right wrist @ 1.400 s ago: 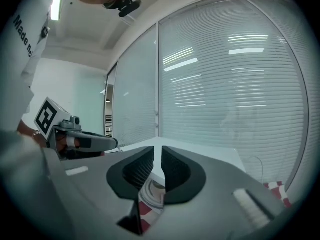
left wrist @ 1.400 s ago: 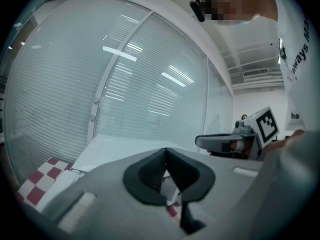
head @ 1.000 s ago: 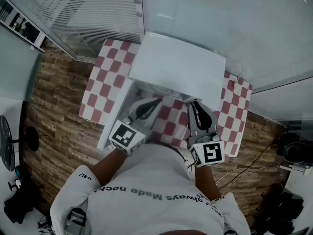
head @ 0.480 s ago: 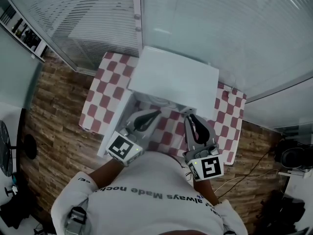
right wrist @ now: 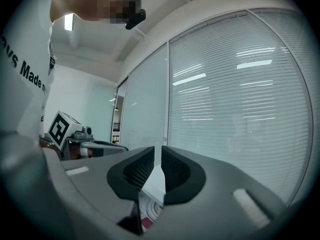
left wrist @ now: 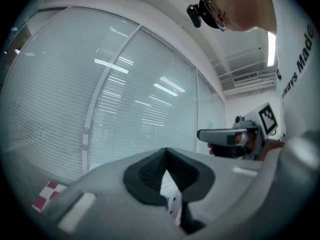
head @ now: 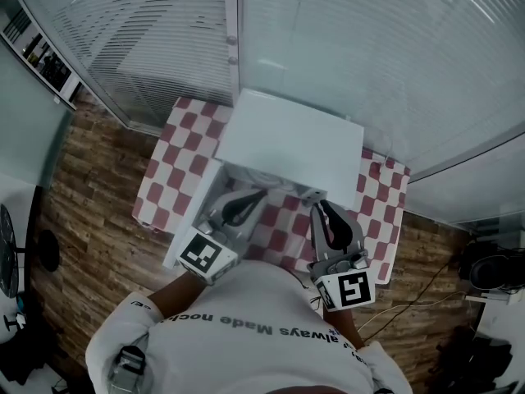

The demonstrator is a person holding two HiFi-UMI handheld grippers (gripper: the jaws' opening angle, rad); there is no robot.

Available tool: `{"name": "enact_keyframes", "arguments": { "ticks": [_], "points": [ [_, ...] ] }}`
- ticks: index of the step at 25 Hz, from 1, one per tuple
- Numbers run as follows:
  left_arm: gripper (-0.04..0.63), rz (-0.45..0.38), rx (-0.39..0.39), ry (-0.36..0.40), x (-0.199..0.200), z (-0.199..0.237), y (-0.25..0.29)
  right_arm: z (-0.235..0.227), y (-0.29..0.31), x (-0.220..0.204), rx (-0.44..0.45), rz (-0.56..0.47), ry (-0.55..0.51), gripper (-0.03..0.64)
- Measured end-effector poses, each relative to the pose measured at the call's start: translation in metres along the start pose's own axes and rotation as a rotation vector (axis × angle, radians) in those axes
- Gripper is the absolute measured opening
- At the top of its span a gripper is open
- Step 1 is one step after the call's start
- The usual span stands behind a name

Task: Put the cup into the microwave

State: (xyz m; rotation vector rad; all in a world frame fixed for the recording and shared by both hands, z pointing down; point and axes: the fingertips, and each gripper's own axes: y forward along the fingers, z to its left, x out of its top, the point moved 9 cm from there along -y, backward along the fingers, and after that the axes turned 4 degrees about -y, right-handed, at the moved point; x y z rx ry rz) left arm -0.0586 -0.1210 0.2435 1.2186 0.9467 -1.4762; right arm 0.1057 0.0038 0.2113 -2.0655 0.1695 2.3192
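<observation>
left tongs (left wrist: pixel 166 152): tips meet at a point, nothing between them; held just before the microwave's front.
right tongs (right wrist: pixel 157 153): all but together, a thin slit left, nothing in it; beside the left pair, apart from it.
microwave (head: pixel 289 136): white box on the desk (head: pixel 168 164) with its checked cloth; a white panel (head: pixel 194 212) juts at its left front, likely the open door.
cup: not surely made out; a pale ringed round shape (right wrist: pixel 150 207) low in the right gripper view, at the microwave's mouth, may be it.
handling (judged): probably light and stiff, smooth-walled, so apt to slip; breakable if ceramic.
hold (judged): across the wall just under the rim, kept upright, with a firm but gentle squeeze.
</observation>
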Motion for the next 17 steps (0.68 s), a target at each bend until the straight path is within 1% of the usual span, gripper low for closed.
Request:
{"name": "enact_keyframes", "arguments": {
  "ticks": [7,13,17],
  "points": [
    [0.003,0.006,0.013,0.014,-0.0001,0.0042,0.0011,-0.0050,0.0005,-0.0017,-0.017,0.004,0.000,0.044],
    [0.003,0.007,0.018,0.003,-0.0023,0.0068,0.0025,-0.0059,0.0031,-0.0037,-0.012,0.008,-0.001,0.044],
    [0.003,0.025,0.013,-0.010,-0.0004,0.0058,0.0057,-0.0078,0.0060,-0.0026,-0.004,0.011,0.003,0.044]
  ]
}}
